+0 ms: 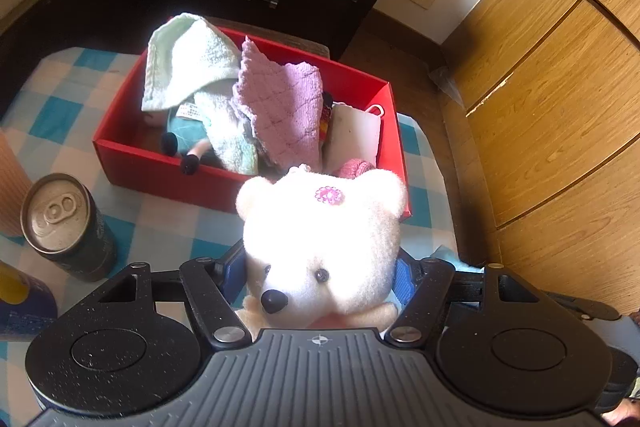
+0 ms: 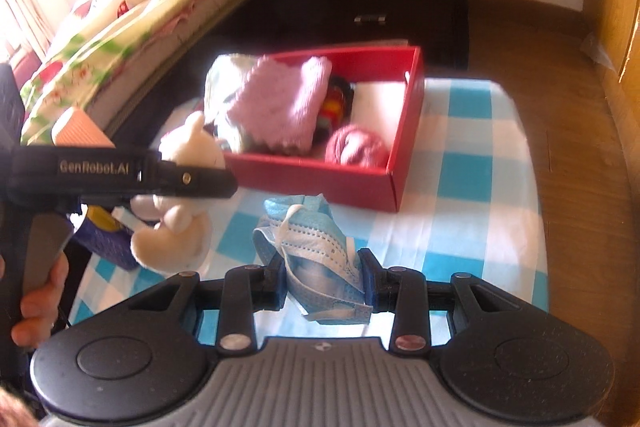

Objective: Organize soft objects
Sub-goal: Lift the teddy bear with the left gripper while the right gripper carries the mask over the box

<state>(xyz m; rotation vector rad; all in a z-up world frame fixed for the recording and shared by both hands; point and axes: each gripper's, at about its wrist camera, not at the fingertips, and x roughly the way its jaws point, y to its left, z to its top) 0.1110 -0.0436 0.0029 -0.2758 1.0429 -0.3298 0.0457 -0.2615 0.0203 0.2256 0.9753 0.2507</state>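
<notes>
My left gripper [image 1: 320, 279] squeezes the teddy bear [image 1: 320, 247] by its plump, springy head just near the red box [image 1: 160, 163], while my right gripper [image 2: 322, 283] pinches the light, floppy face masks [image 2: 308, 243], bunched mid-fold above the checked cloth [image 2: 460, 167].

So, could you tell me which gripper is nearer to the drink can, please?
Left. The left gripper, clamped on the white teddy bear, hangs just beside the can. The right gripper, holding blue face masks, is further off; its view shows no can.
</notes>
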